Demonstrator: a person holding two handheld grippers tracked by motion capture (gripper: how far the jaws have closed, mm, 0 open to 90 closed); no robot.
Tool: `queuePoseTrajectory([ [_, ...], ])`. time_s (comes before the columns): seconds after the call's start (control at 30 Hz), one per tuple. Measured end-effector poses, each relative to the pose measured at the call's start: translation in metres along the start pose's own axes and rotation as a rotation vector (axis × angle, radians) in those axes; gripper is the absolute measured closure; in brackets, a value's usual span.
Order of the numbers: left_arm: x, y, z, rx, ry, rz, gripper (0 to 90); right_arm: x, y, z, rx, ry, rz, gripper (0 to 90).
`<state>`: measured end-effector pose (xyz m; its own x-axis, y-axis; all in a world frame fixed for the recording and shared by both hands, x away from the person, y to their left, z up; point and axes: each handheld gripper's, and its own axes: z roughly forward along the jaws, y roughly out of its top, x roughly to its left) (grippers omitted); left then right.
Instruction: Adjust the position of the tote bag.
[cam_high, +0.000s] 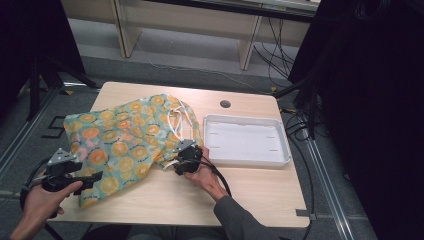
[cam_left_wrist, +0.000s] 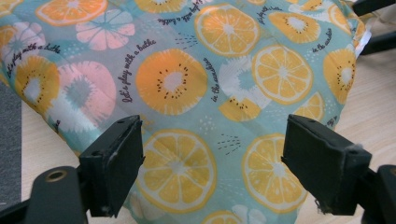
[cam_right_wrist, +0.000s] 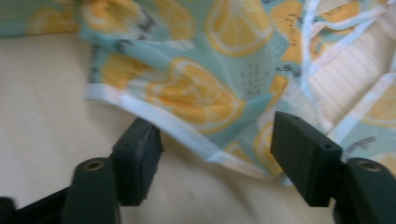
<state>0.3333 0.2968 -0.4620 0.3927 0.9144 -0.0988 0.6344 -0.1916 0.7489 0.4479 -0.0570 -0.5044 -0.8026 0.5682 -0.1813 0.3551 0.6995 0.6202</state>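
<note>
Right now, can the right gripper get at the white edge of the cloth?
Probably yes. The right gripper is open, and the white edge of the cloth lies between its jaws on the table. Nothing blocks the way; the tray sits off to the side.

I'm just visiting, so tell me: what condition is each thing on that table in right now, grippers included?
Cloth: spread out but rumpled, one edge hanging off the table's left side.
Tray: upright, empty.
Left gripper: open, jaws either side of the cloth.
Right gripper: open, jaws around the cloth's white hem.
Table: a small round hole near its far edge.
</note>
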Motion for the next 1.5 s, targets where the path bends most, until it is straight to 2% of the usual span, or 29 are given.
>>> queuePoseTrajectory([
  [0.07,0.002,0.0,-0.001,0.028,0.002,0.023,19.5,-0.003,0.002,0.005,-0.018,-0.02,-0.003,47.8],
  [0.13,0.001,0.0,0.001,0.002,0.004,0.007,19.4,-0.005,0.004,0.008,-0.025,-0.039,-0.056,63.1],
  [0.17,0.001,-0.001,0.002,0.013,0.008,0.002,19.4,-0.007,0.006,0.008,-0.031,-0.037,-0.117,63.1],
  [0.23,0.0,-0.001,0.002,0.015,0.005,-0.008,19.7,-0.001,0.006,0.002,-0.029,-0.037,-0.098,81.6],
  [0.27,0.0,-0.001,0.001,0.01,0.003,-0.012,20.6,0.0,0.007,-0.001,-0.038,-0.028,-0.105,84.0],
  [0.3,0.002,-0.001,-0.001,0.029,-0.002,0.024,21.5,0.001,0.008,-0.006,-0.051,-0.023,-0.129,86.4],
  [0.37,0.002,-0.001,-0.002,0.033,-0.009,0.018,21.6,0.004,0.009,-0.01,-0.067,-0.008,-0.126,87.4],
  [0.4,-0.002,-0.002,-0.001,0.002,-0.01,-0.027,21.9,0.013,0.012,-0.024,-0.087,0.046,-0.12,89.5],
  [0.5,-0.001,-0.003,-0.006,0.035,-0.013,0.004,23.2,0.025,0.015,-0.041,-0.113,0.075,-0.146,89.8],
  [0.57,-0.005,-0.004,-0.008,0.006,-0.009,-0.007,23.9,0.035,0.018,-0.054,-0.131,0.093,-0.156,90.0],
  [0.6,-0.001,-0.004,-0.011,0.034,-0.014,0.057,25.7,0.04,0.018,-0.062,-0.141,0.096,-0.174,90.0],
  [0.63,-0.006,-0.006,-0.011,0.011,-0.009,0.0,26.3,0.044,0.018,-0.067,-0.151,0.108,-0.165,90.0],
  [0.67,-0.005,-0.008,-0.015,0.044,-0.011,0.015,26.8,0.048,0.018,-0.073,-0.155,0.126,-0.165,90.0],
  [0.7,-0.008,-0.01,-0.015,0.032,-0.011,-0.015,27.7,0.053,0.016,-0.078,-0.157,0.136,-0.162,90.0],
  [0.73,-0.008,-0.01,-0.015,0.032,-0.011,-0.015,27.7,0.056,0.014,-0.082,-0.161,0.146,-0.169,90.0],
  [0.77,-0.006,-0.014,-0.019,0.069,-0.006,0.0,27.5,0.06,0.012,-0.086,-0.166,0.164,-0.174,90.0],
  [0.83,-0.006,-0.018,-0.018,0.06,0.003,-0.031,27.1,0.065,0.009,-0.09,-0.155,0.2,-0.152,90.0],
  [0.87,-0.004,-0.019,-0.019,0.085,-0.002,-0.012,27.6,0.068,0.007,-0.091,-0.163,0.215,-0.145,90.0],
  [0.93,-0.002,-0.021,-0.017,0.104,0.017,-0.038,28.9,0.073,0.005,-0.094,-0.141,0.236,-0.128,90.0],
  [1.0,0.002,-0.022,-0.012,0.105,0.022,-0.029,32.3,0.078,0.003,-0.094,-0.161,0.239,-0.146,90.0],
  [1.07,0.004,-0.022,-0.011,0.124,0.03,-0.024,38.4,0.082,0.002,-0.097,-0.155,0.268,-0.138,90.0],
  [1.1,0.006,-0.021,-0.009,0.123,0.034,-0.016,46.8,0.085,0.001,-0.098,-0.155,0.273,-0.132,90.0],
  [1.2,0.009,-0.019,0.003,0.152,0.064,0.038,63.7,0.093,0.0,-0.1,-0.155,0.295,-0.138,90.0],
  [1.23,0.011,-0.019,0.01,0.129,0.07,0.067,66.7,0.096,0.0,-0.101,-0.152,0.305,-0.141,90.0],
  [1.33,0.016,-0.012,0.019,0.156,0.087,0.056,75.3,0.107,-0.002,-0.104,-0.139,0.321,-0.156,90.0],
  [1.37,0.019,-0.009,0.026,0.134,0.091,0.081,77.9,0.11,-0.003,-0.104,-0.137,0.332,-0.158,90.0],
  [1.43,0.023,-0.005,0.035,0.147,0.09,0.11,79.4,0.113,-0.004,-0.103,-0.124,0.342,-0.147,90.0],
  [1.47,0.023,-0.003,0.047,0.168,0.1,0.067,82.5,0.117,-0.006,-0.098,-0.114,0.363,-0.146,90.0],
  [1.5,0.025,0.001,0.055,0.174,0.098,0.064,83.4,0.119,-0.007,-0.096,-0.11,0.37,-0.14,90.0],
])
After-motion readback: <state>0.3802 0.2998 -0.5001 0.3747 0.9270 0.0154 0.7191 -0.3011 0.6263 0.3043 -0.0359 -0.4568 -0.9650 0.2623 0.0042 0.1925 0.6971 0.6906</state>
